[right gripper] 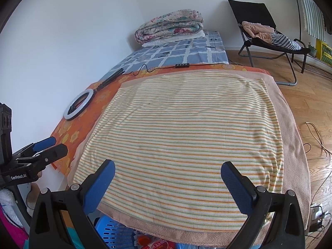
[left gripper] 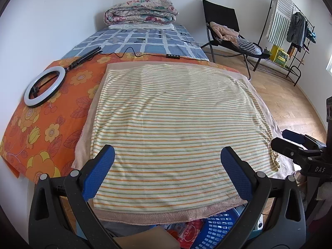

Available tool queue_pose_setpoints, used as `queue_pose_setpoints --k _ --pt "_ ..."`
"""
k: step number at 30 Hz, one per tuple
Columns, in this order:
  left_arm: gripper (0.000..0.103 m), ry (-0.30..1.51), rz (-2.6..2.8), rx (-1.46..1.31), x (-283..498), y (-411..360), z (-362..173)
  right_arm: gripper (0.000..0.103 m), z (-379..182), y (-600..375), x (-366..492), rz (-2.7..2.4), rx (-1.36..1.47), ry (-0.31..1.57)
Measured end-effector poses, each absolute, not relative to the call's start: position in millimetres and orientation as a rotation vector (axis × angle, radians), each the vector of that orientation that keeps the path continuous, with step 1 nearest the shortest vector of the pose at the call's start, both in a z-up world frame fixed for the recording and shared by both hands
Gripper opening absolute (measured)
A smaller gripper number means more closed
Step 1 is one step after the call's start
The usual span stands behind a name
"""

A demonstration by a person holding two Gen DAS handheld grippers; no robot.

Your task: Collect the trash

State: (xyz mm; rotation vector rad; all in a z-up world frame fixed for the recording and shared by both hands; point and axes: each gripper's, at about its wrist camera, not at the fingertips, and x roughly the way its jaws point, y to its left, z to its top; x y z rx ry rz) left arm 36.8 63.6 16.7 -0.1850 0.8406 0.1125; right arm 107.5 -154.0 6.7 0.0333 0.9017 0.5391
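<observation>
My left gripper (left gripper: 167, 153) is open and empty, held over the near edge of a striped towel (left gripper: 176, 124) spread on the bed. My right gripper (right gripper: 167, 169) is open and empty over the same striped towel (right gripper: 182, 141). Each gripper shows at the edge of the other's view: the right gripper (left gripper: 290, 143) at the right, the left gripper (right gripper: 47, 145) at the left. Below the bed's near edge a blue plastic basket (left gripper: 220, 228) holds red wrappers (left gripper: 186, 233). The basket (right gripper: 116, 233) and wrappers (right gripper: 157, 243) also show in the right wrist view.
A ring light (left gripper: 44, 86) with a cable and remote (left gripper: 173, 56) lies on the orange floral sheet (left gripper: 51, 114). A folded quilt (left gripper: 141, 12) sits at the bed's far end. A black chair with clothes (left gripper: 228, 33) and a clothes rack (left gripper: 290, 27) stand on the wooden floor at right.
</observation>
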Motion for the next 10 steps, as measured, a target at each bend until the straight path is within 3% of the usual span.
queue_pose_setpoints --k 10 --pt "0.103 0.853 0.119 -0.19 37.5 63.3 13.3 0.103 5.9 -154.2 107.3 0.539 0.036 0.905"
